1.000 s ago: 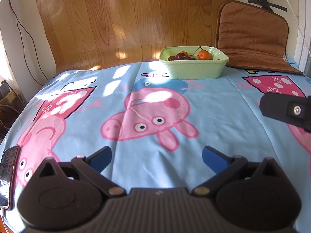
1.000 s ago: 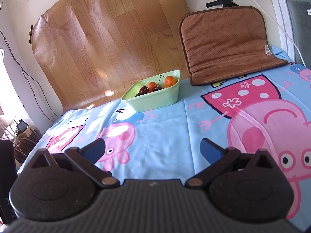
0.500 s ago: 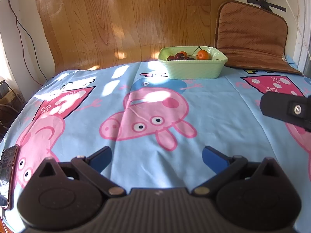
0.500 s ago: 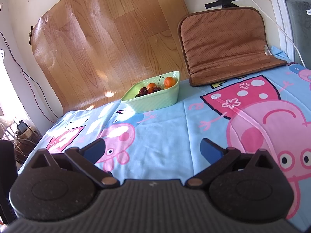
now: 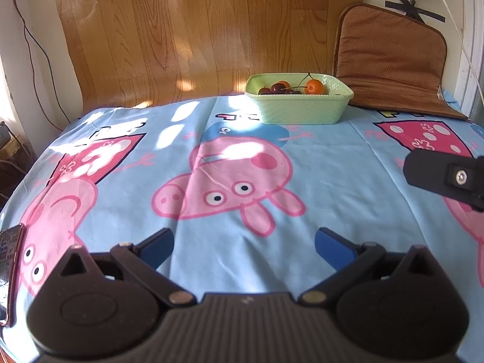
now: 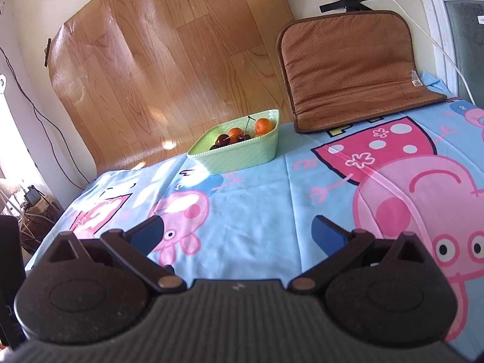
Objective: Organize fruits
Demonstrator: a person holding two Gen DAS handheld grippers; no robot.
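A pale green rectangular dish point(image 5: 299, 107) point(image 6: 242, 157) stands at the far side of the table, next to the brown cushion. Inside it lie small oranges point(image 5: 314, 86) point(image 6: 262, 126) and dark cherries point(image 5: 276, 88) point(image 6: 223, 140) with thin stems. My left gripper point(image 5: 244, 243) is open over the near part of the blue cartoon tablecloth, well short of the dish, with nothing between its blue-tipped fingers. In the right wrist view my right gripper point(image 6: 237, 232) is open too, equally far from the dish and holding nothing. Part of its black body point(image 5: 447, 178) shows at the right edge of the left wrist view.
A brown padded cushion point(image 5: 390, 57) point(image 6: 351, 69) leans against the wall behind the dish. A wood-pattern sheet point(image 5: 193, 33) covers the wall at the back. A phone point(image 5: 10, 269) lies at the table's left edge. Cables and boxes point(image 6: 33, 208) sit on the floor at left.
Both views have shifted slightly, with the dish sitting a little higher in frame than a second ago. The fruit and dish have not moved, and both grippers stay open.
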